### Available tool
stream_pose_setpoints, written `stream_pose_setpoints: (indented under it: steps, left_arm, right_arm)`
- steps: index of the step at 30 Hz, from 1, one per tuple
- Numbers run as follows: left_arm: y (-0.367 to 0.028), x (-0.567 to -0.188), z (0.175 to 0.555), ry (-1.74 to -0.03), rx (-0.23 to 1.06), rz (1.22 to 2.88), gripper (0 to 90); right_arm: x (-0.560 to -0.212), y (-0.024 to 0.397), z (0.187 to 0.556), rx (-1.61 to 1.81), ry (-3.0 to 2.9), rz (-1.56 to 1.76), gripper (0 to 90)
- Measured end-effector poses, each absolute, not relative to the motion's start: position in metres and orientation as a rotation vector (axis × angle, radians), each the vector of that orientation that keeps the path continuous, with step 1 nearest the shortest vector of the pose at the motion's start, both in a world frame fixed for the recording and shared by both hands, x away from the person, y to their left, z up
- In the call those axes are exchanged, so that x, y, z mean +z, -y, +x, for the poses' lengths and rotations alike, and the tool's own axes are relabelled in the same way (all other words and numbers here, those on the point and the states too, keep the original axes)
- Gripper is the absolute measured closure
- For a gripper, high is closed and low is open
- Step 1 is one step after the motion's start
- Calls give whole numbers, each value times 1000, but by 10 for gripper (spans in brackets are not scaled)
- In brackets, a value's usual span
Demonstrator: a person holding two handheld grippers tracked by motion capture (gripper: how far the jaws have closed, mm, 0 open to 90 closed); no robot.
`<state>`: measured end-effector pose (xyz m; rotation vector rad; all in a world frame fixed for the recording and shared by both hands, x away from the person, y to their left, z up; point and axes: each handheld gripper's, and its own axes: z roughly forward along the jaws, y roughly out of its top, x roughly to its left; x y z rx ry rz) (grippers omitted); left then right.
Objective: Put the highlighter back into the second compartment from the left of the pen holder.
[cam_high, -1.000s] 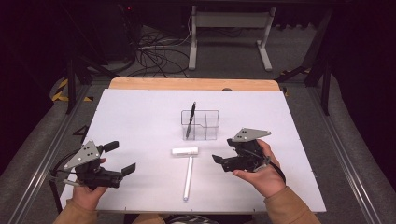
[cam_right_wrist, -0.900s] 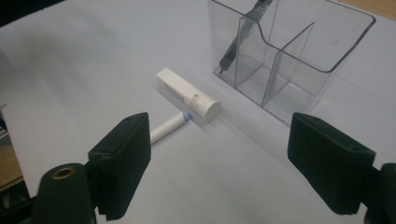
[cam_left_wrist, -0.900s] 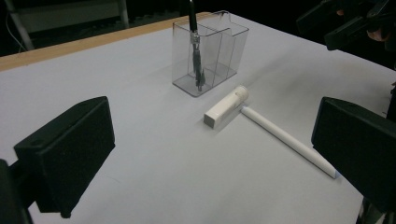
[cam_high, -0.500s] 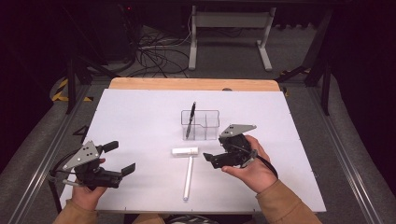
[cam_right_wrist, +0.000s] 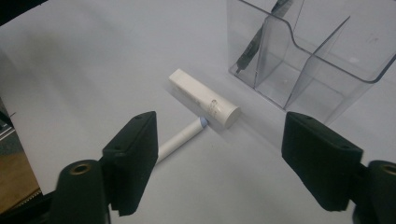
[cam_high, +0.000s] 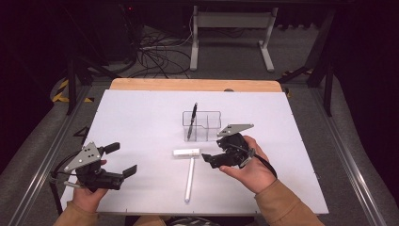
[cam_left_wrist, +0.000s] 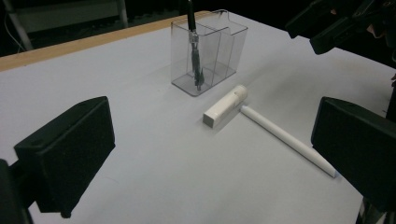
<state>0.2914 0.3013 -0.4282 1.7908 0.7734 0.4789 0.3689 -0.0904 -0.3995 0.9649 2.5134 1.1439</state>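
Our right claw, jaws apart and just closing on nothing, nears the light, stiff white plastic cap; we'd pinch its middle.

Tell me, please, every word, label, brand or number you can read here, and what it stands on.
None can be read.
White cap: a faint mark near its round end, too blurred to read.
White pen, clear holder, black pen: no lettering shows.

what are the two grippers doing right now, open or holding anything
Left gripper: open, holding nothing.
Right gripper: open, jaws have just been closing, nothing between them; white cap lies ahead.
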Motion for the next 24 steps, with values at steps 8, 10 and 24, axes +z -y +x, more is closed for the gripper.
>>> stream_pose_setpoints:
  steps: [8,10,24]
  left_arm:
    - [-301,-428,292,-767,474,1788,6]
    - [-301,-428,292,-766,473,1790,6]
    - [-298,-428,294,-764,464,1797,9]
  right_arm:
    - [-400,82,369,1122,-2536,1050,376]
    - [-400,80,370,1109,-2552,1126,398]
    - [-405,62,382,1021,-2624,1477,476]
